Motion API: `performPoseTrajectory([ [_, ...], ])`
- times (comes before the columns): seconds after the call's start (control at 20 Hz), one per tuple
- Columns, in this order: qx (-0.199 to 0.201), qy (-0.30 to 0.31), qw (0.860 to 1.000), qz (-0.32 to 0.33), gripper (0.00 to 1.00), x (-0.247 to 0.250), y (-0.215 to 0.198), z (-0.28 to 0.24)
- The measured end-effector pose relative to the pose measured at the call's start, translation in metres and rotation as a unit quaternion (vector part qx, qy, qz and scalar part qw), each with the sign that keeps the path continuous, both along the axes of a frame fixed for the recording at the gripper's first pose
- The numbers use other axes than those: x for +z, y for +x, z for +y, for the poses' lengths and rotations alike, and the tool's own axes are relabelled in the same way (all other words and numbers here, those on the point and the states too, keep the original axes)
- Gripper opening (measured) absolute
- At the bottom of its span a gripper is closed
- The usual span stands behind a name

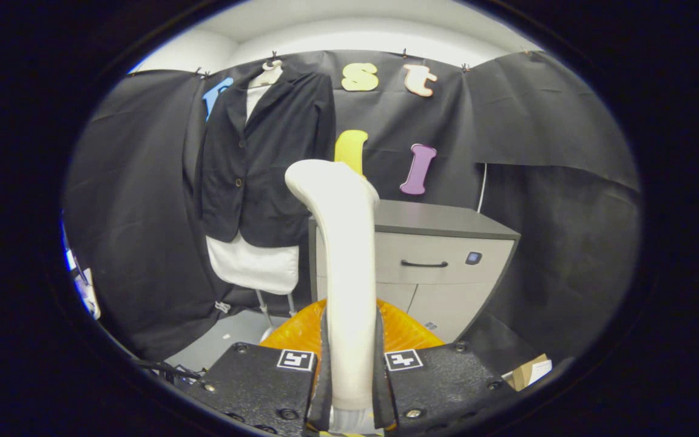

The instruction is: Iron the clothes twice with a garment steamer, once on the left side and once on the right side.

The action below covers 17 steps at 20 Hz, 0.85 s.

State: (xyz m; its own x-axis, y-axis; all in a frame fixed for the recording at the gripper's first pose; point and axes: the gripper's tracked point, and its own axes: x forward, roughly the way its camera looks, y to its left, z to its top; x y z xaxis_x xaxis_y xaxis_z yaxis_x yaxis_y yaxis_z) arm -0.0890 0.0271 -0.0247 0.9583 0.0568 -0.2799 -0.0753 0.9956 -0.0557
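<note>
Jaws (349, 364) clamped on the steamer handle (346, 267), both fingers pressing its sides, orange base (404, 331) just behind. Beyond, grey cabinet (440, 255). Furthest, dark jacket (264, 158) hangs on a form w/ white fabric (255, 264) below, well apart from the steamer head. Looks like approach step, no pass begun; next: bring head over to jacket's left side, stroke down

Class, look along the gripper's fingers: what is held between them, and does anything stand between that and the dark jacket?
The gripper is shut on the steamer handle. In the gripper view, only open air separates its curved top from the jacket hanging beyond.
</note>
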Motion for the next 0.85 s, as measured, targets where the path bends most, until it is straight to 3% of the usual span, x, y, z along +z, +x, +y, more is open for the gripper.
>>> performPoseTrajectory([
  [0.85, -0.011, 0.029, 0.999, 0.022, 0.29, -0.007, -0.046, -0.043],
])
